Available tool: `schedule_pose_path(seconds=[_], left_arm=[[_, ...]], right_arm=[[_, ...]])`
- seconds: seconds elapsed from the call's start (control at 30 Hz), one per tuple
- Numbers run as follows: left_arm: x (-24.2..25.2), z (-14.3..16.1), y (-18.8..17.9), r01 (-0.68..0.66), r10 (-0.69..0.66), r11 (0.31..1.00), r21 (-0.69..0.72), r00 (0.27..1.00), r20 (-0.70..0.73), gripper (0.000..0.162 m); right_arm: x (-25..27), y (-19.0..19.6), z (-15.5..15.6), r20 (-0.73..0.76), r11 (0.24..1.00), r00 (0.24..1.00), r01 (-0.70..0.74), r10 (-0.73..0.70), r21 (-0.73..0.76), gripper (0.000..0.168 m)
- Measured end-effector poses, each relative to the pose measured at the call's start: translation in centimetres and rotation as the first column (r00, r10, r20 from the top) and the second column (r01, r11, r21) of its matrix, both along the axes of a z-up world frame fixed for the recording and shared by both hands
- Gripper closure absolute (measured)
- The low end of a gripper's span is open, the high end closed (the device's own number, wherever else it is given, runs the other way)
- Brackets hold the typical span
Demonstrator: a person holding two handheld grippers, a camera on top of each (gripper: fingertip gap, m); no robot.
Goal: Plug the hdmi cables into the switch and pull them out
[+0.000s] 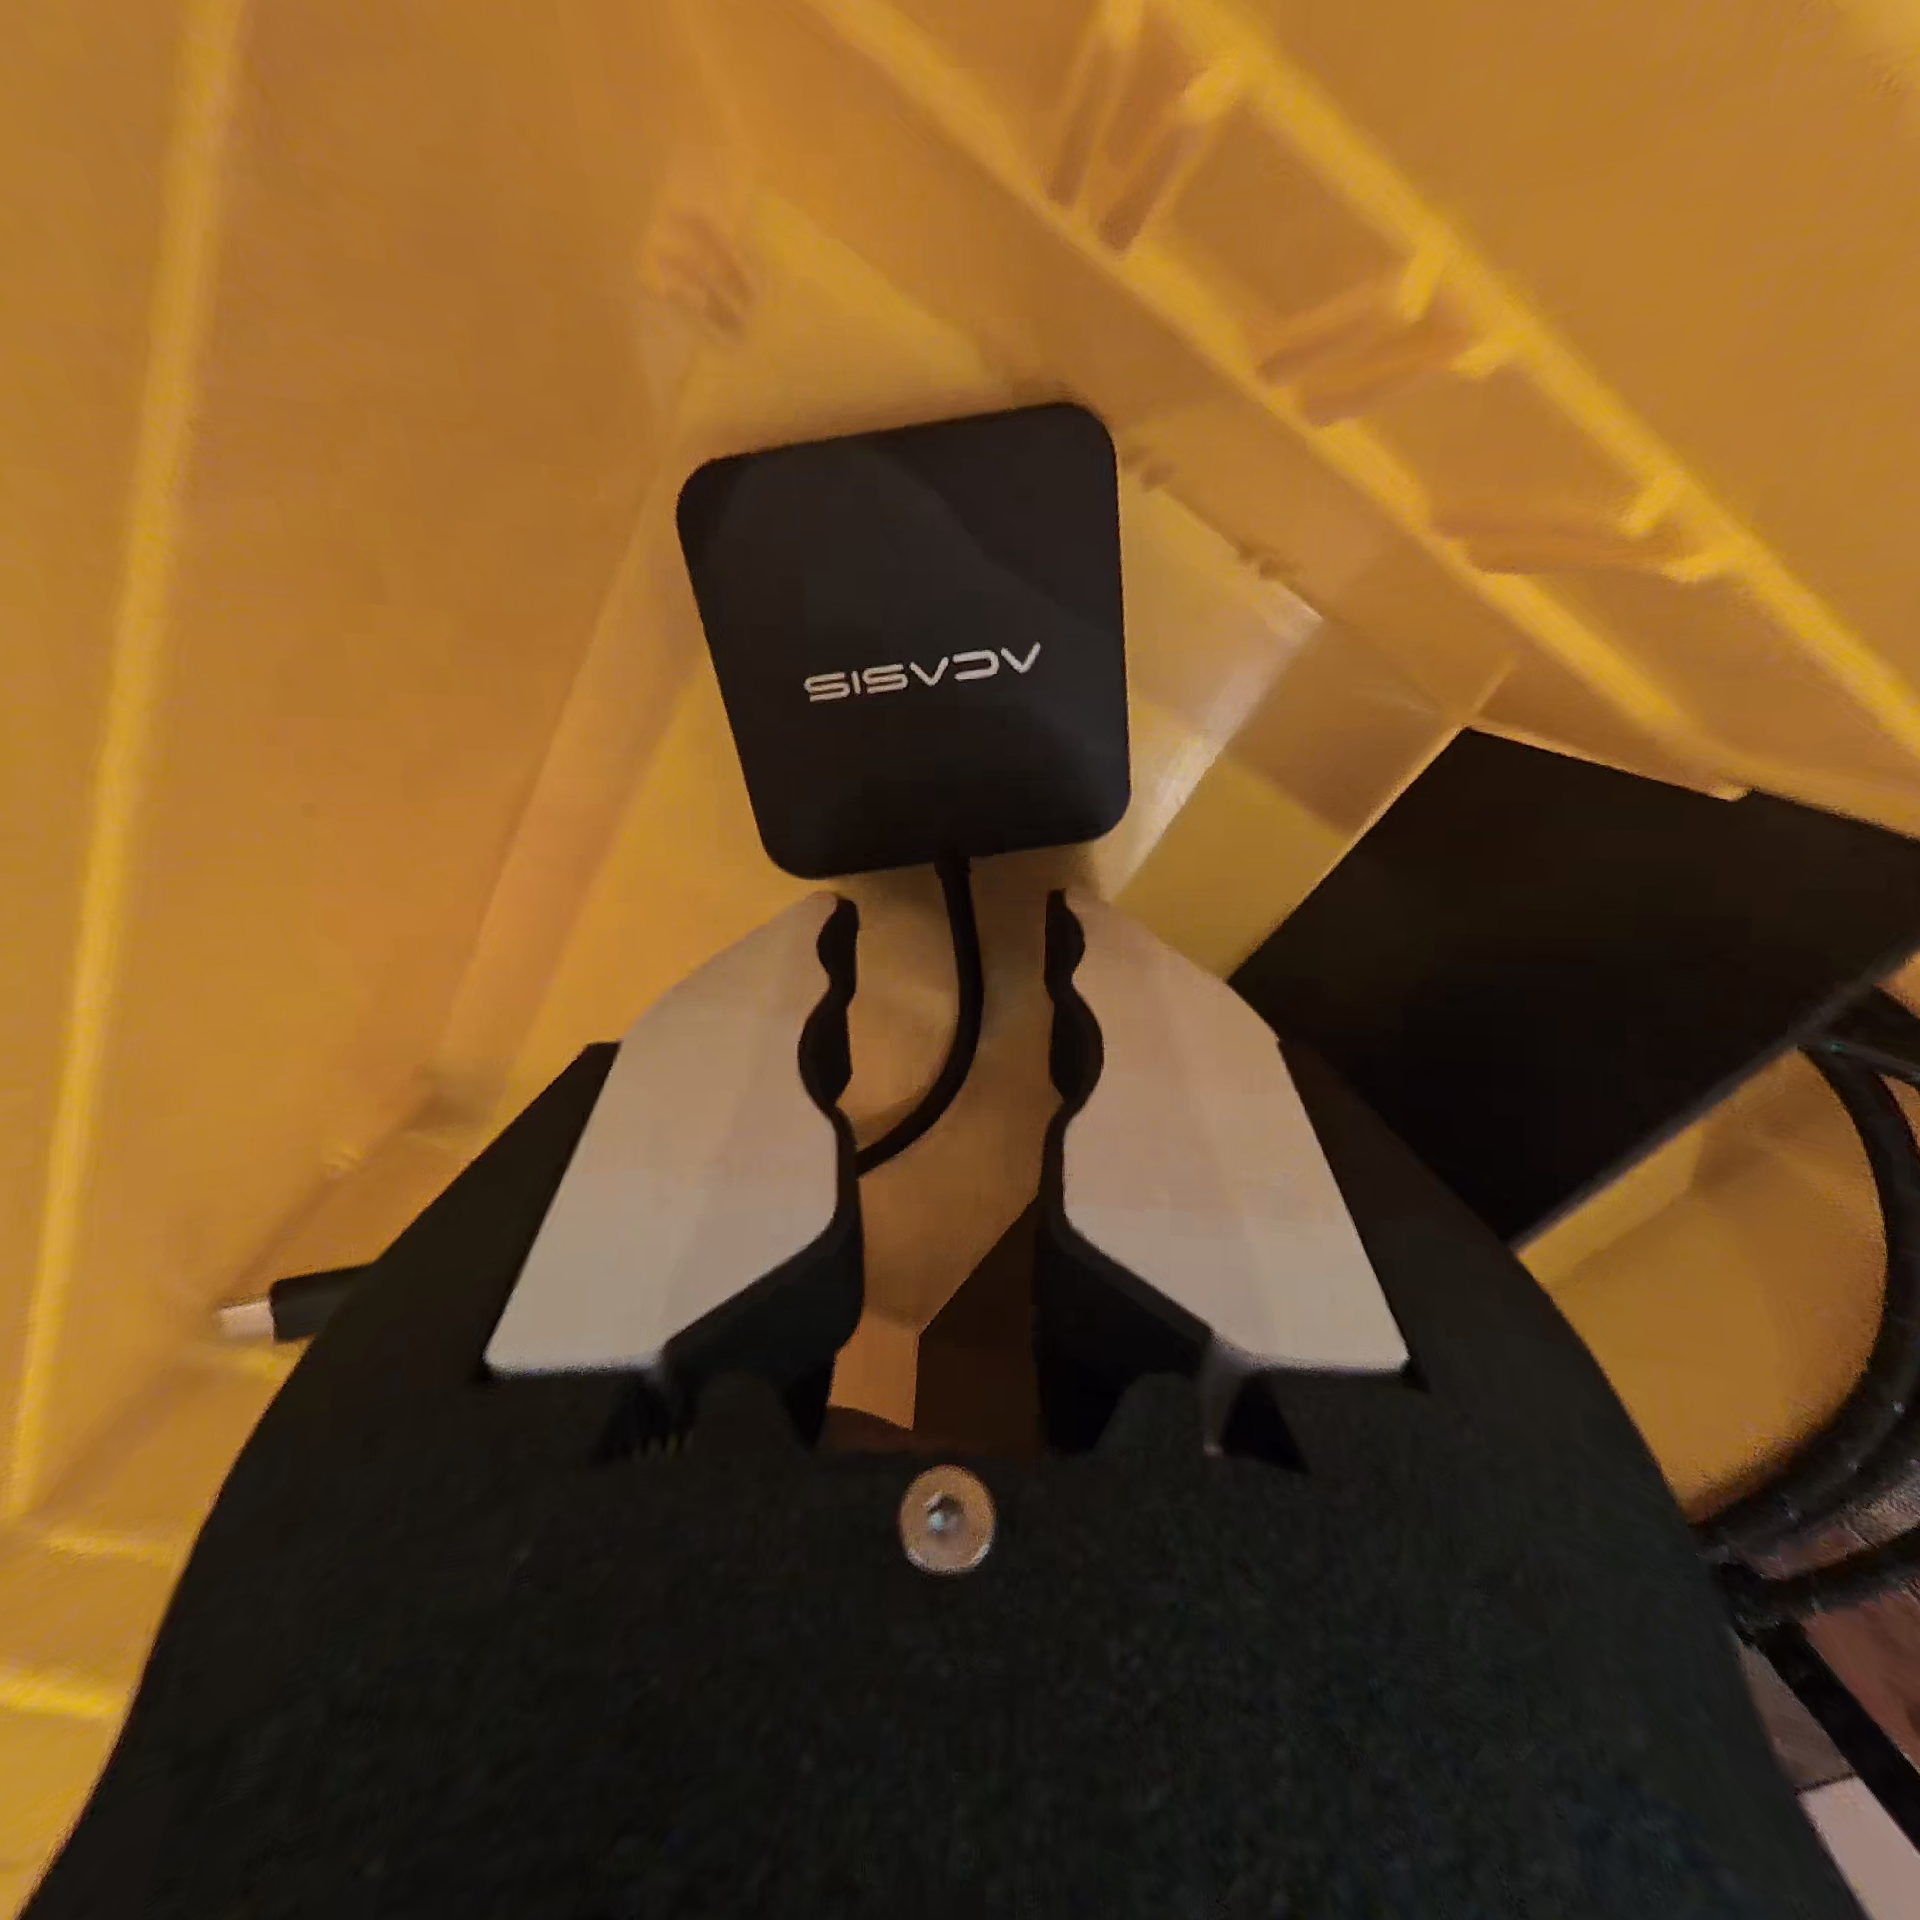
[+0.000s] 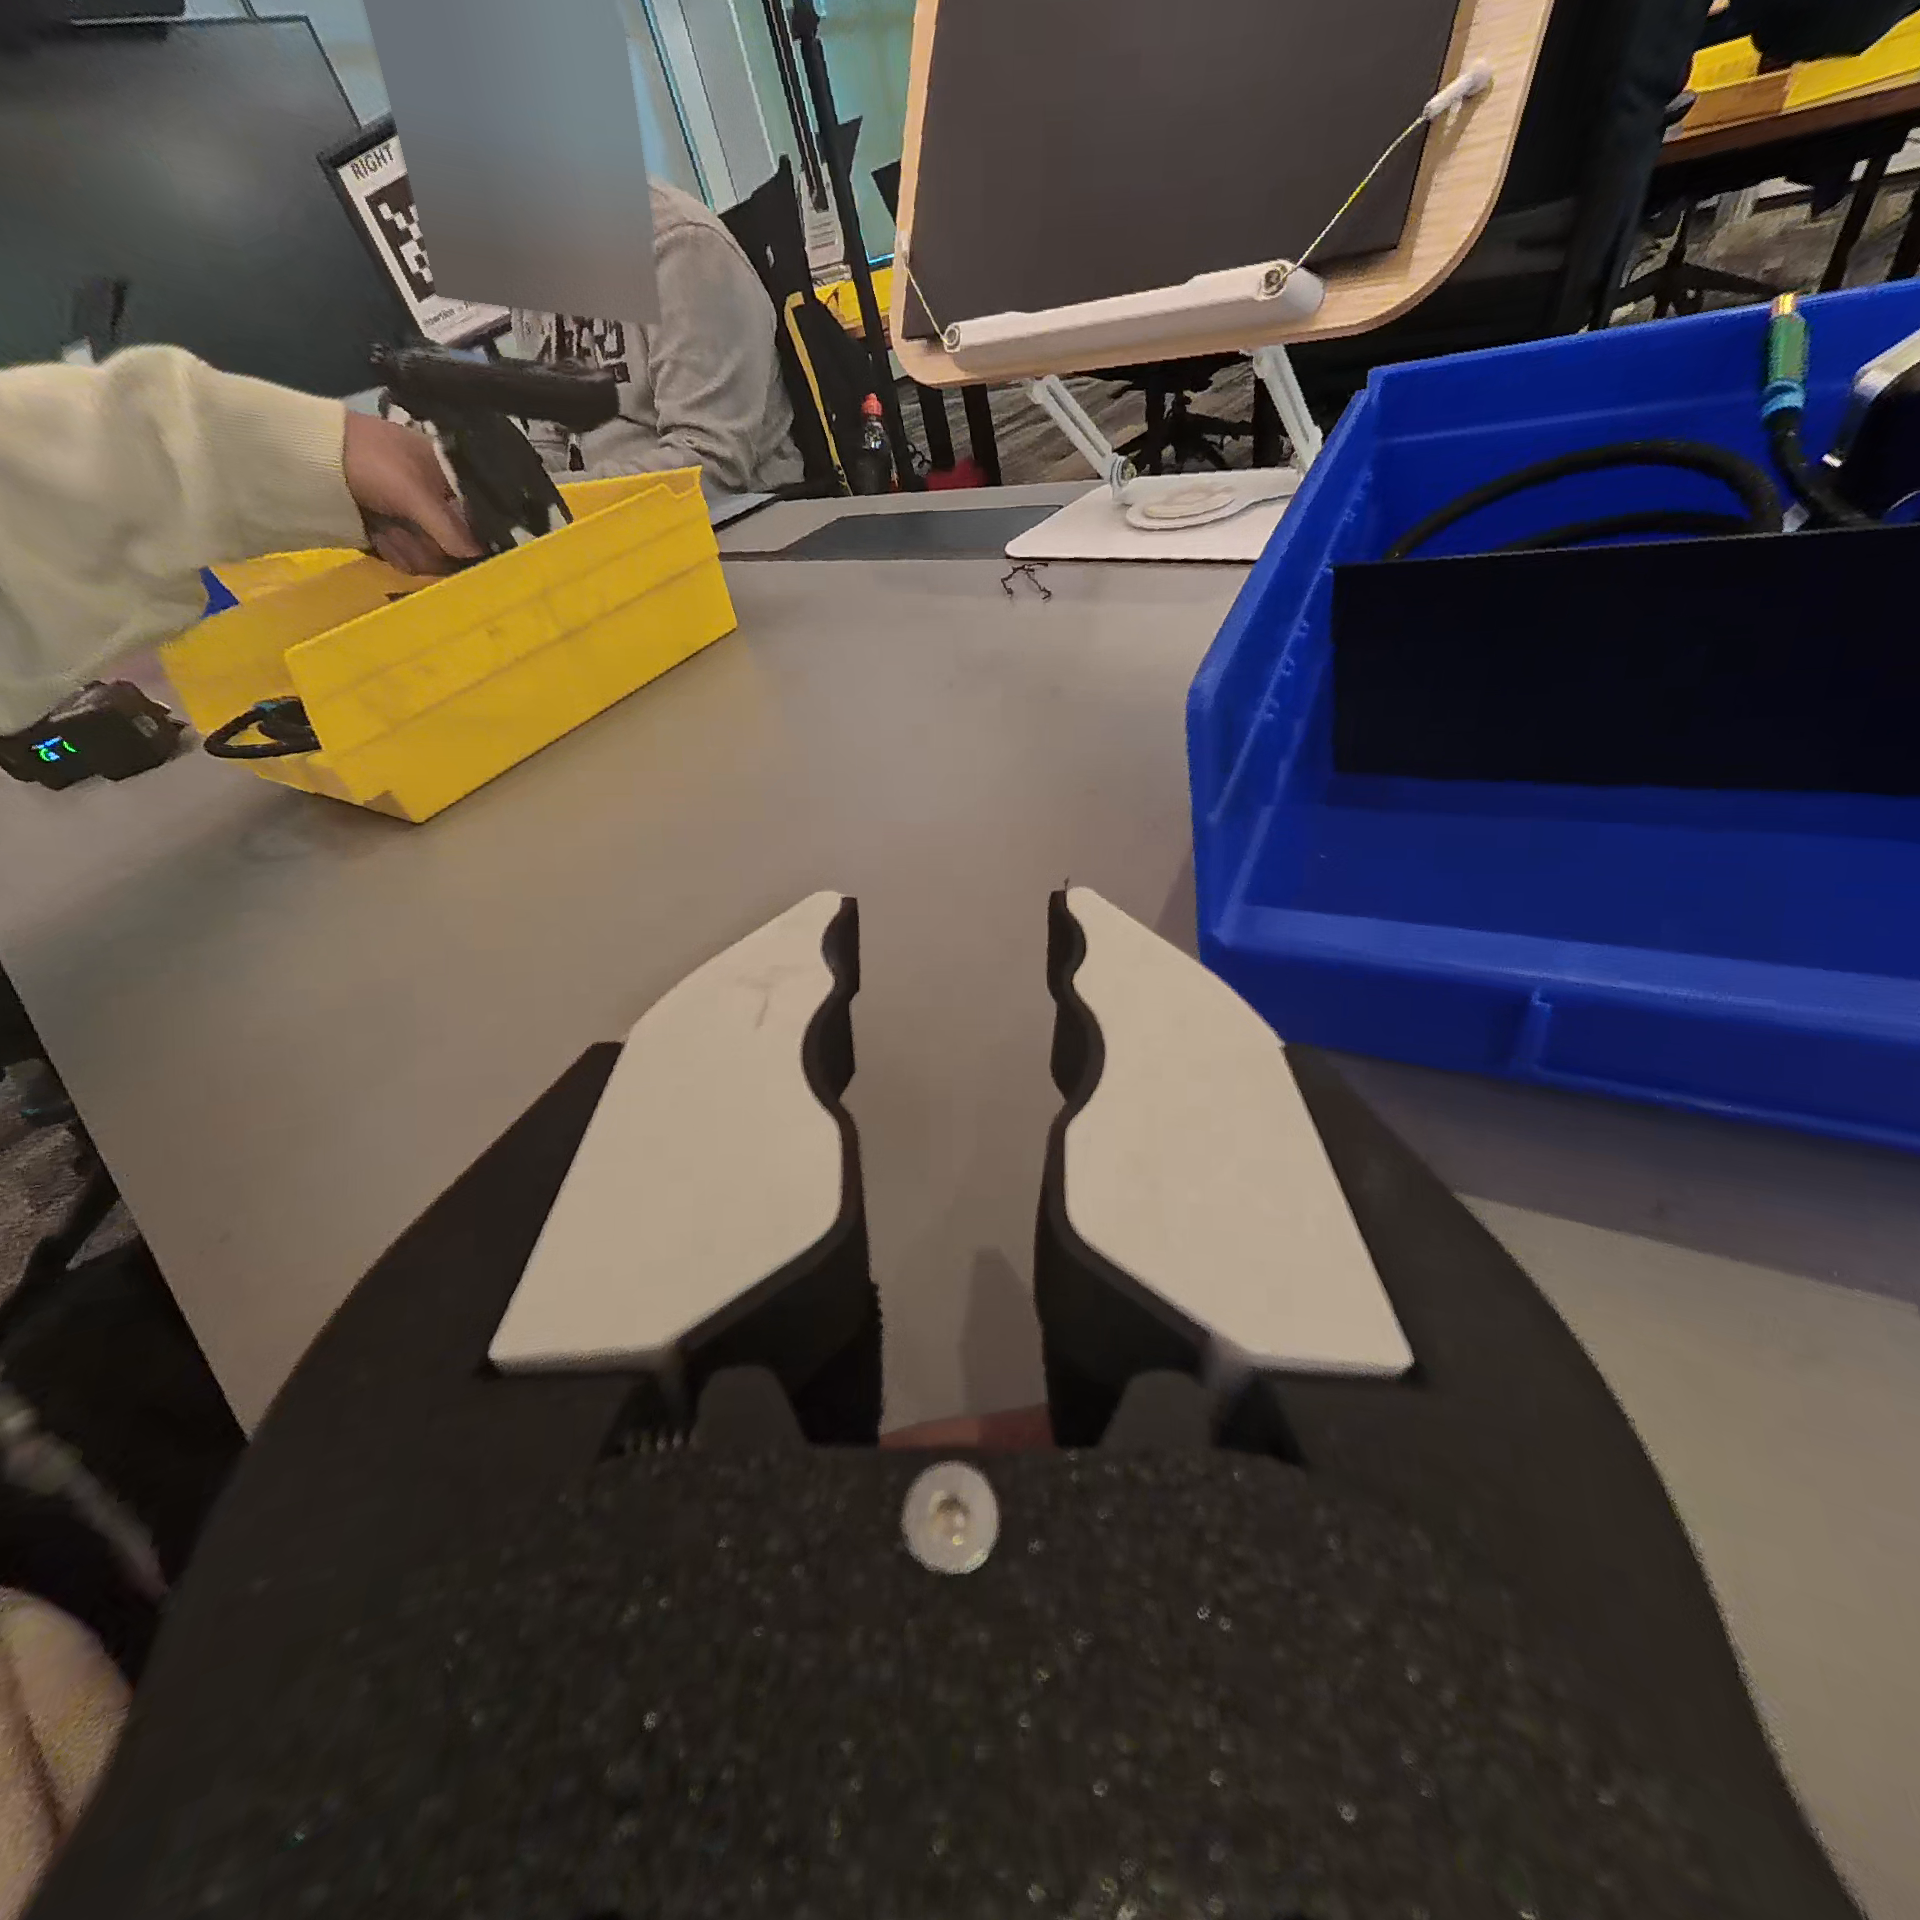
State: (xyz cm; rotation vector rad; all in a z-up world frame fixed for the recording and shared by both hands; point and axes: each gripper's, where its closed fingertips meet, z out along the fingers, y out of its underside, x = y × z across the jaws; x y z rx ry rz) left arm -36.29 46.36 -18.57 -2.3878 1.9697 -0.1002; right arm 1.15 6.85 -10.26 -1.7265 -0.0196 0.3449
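Left gripper [image 1: 951, 904]: I am reaching half-open, empty, toward the switch [image 1: 902, 636] just ahead; its thin cord [image 1: 966, 997] between my fingers risks snagging. Right gripper [image 2: 954, 904]: I am idling half-open, empty.

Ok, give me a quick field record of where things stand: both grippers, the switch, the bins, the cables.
left gripper: open, inside the yellow bin, fingers just short of the switch
switch: black square box on the yellow bin floor, thin black lead running back between the fingers
right gripper: open, empty, over bare grey table
blue bin: right of the right gripper, holds a black cable behind a dark divider
hdmi cables plugged in: cannot tell
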Motion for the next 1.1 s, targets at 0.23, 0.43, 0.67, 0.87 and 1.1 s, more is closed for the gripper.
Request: schedule_pose_path(seconds=[0.23,0.43,0.67,0.87,1.1], left_arm=[[-0.5,1.2,0.1,0.040,-0.042,0.999,0.030,0.998,0.045,0.158],[-1.3,7.2,-0.3,0.009,-0.030,0.993,0.116,0.984,0.178,0.158],[-0.9,14.6,-3.4,-0.044,-0.025,0.986,0.162,0.917,0.397,0.159],[4.4,19.9,-12.3,0.039,-0.103,0.993,0.115,0.768,0.632,0.159],[12.8,16.5,-22.7,-0.022,0.019,1.000,-0.001,0.808,0.589,0.158]], right_arm=[[-0.7,0.0,-0.1,0.004,1.000,1.000,-0.020,0.021,-0.012,0.134],[-1.2,-0.4,0.7,0.004,1.000,1.000,-0.029,0.029,0.008,0.134],[-2.5,-1.5,1.7,0.048,0.998,0.997,-0.057,0.056,0.033,0.134],[-5.1,-0.3,2.0,0.176,0.987,0.972,-0.158,0.153,0.016,0.134],[-12.9,6.0,4.4,0.511,0.933,0.783,-0.332,0.354,-0.137,0.120]])
